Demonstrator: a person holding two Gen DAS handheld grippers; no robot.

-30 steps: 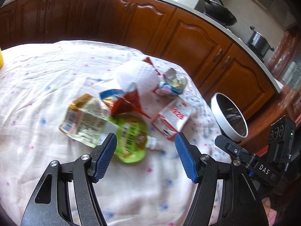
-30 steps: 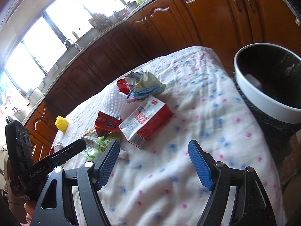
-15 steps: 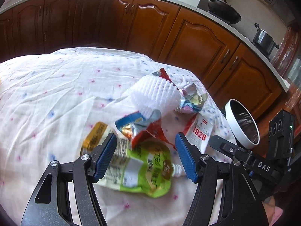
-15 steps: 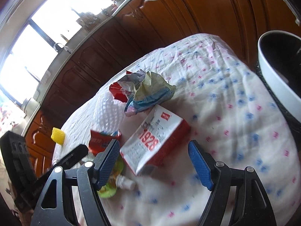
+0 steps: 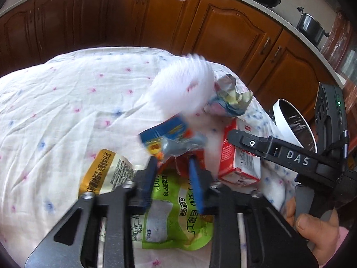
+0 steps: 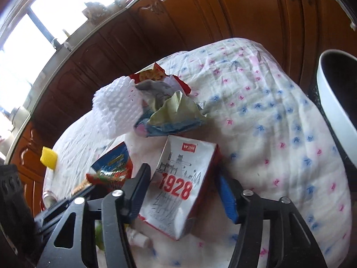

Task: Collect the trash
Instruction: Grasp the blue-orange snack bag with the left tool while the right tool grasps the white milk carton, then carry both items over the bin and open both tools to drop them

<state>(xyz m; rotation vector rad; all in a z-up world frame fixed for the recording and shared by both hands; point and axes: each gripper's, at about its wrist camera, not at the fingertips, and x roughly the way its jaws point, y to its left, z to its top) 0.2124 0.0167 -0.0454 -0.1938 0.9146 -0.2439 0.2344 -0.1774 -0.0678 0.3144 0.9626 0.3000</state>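
Trash lies heaped on a flowered tablecloth (image 5: 55, 111). My left gripper (image 5: 173, 167) is closing, its blue pads pinching the lower end of a red and blue snack wrapper (image 5: 165, 136) over a green pouch (image 5: 174, 218). My right gripper (image 6: 183, 185) is closing too, with its pads against the sides of a red and white "1928" carton (image 6: 185, 156). Behind them sit a white foam net (image 5: 183, 89) and a crumpled wrapper (image 5: 229, 98). A gold and white pouch (image 5: 107, 169) lies left of the green one.
A white-rimmed bin (image 6: 332, 105) with a dark liner stands past the table's right edge. A yellow sponge (image 6: 49, 157) lies at the far left of the cloth. Brown kitchen cabinets ring the table. A hand (image 5: 312, 227) grips the right tool's handle.
Both grippers moved forward and down into the pile. The left jaws narrowed around the snack wrapper, which now looks lifted and blurred. The right jaws narrowed onto the carton.
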